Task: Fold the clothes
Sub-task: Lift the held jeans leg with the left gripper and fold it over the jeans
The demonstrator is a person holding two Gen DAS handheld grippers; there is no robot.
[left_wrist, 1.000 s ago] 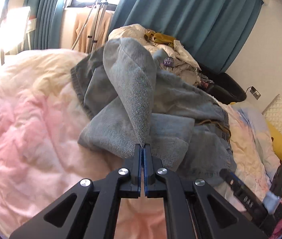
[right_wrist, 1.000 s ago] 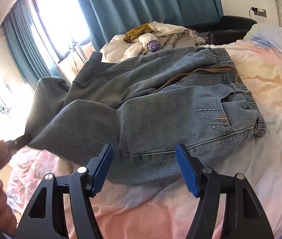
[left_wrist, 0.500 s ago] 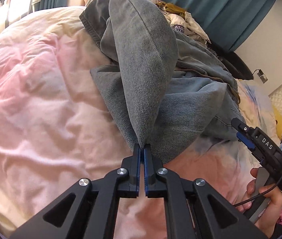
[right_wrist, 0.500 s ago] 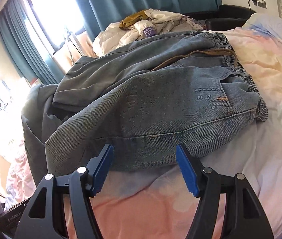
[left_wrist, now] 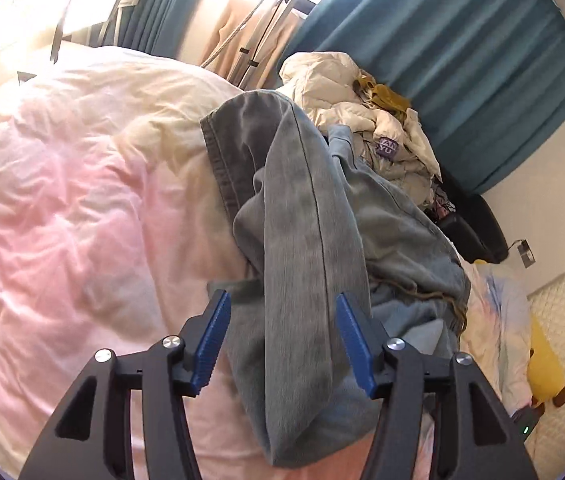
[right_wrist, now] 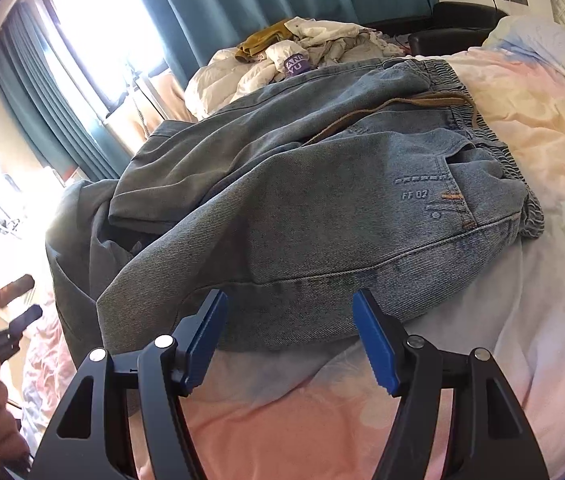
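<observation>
**Left wrist view: jeans leg between opening jaws**

We see the left gripper [left_wrist: 282,344] opening, its pads clear of the jeans [left_wrist: 302,280] leg lying between them. Our right gripper [right_wrist: 290,344] gapes wide, empty, just before the jeans heaped on the pink duvet [right_wrist: 542,320].

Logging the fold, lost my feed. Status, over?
Left gripper opening, jeans leg between jaws, unpinched. Right gripper open, empty, at jeans edge. Clothes pile behind, nothing blocking.
</observation>
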